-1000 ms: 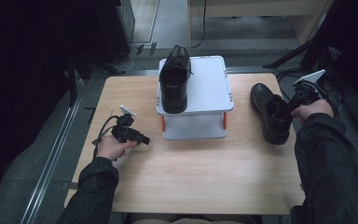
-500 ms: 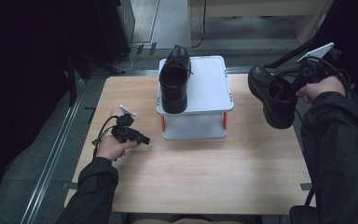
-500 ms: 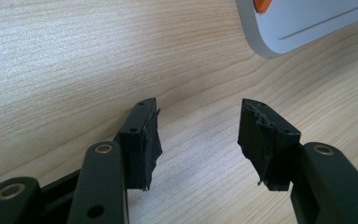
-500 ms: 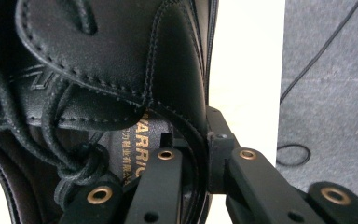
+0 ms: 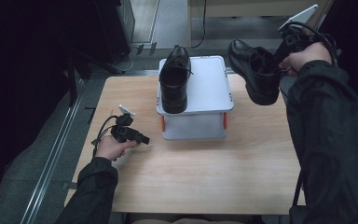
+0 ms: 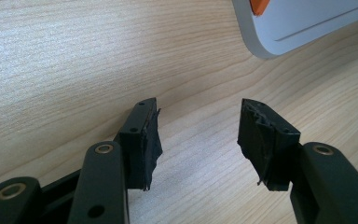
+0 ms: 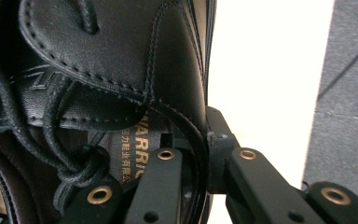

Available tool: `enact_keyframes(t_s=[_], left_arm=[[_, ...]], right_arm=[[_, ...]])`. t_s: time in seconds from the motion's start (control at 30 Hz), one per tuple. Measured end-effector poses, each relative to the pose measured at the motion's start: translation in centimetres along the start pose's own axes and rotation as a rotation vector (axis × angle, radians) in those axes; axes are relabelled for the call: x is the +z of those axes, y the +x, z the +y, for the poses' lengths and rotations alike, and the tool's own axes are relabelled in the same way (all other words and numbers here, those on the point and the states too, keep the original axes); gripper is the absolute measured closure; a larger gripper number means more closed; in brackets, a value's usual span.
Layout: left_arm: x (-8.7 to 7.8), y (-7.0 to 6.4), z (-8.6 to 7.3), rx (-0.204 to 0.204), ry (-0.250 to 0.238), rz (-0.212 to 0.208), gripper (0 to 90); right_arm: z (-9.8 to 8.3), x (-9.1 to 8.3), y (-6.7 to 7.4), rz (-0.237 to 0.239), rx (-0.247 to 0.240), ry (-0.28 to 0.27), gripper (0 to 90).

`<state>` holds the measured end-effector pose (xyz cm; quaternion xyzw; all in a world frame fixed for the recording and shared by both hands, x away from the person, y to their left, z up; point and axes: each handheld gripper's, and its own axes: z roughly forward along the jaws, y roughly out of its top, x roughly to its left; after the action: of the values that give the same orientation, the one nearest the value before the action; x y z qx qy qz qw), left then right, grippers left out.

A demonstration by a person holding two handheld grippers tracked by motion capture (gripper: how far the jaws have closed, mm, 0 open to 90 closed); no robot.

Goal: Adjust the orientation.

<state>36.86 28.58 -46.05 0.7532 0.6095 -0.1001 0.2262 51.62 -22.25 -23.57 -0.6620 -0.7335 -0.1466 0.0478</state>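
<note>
The right tool (image 5: 282, 50), clenched on the collar edge of a black leather lace-up shoe (image 5: 254, 71), could let the shoe swing and slip; the left tool (image 5: 140, 138) rests released.

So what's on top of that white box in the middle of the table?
One black lace-up shoe lies on the left half of the white box, its toe overhanging the near edge. The lid's right half is bare. What the box contains is hidden by the closed lid.

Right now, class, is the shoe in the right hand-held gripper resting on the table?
No, the held shoe hangs in the air beside the white box, clamped by the right hand-held gripper.
</note>
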Motion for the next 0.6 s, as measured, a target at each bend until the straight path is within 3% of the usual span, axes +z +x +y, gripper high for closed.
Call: enact_keyframes(t_s=[0.4,0.6], left_arm=[[-0.1,0.2,0.0,-0.006,-0.009,-0.013,48.0],[0.0,0.3,0.0,-0.001,0.002,-0.007,48.0]], right_arm=[[1.8,2.6,7.2,-0.015,-0.076,0.037,86.8],[2.2,3.8,9.8,-0.015,-0.104,0.044,86.6]])
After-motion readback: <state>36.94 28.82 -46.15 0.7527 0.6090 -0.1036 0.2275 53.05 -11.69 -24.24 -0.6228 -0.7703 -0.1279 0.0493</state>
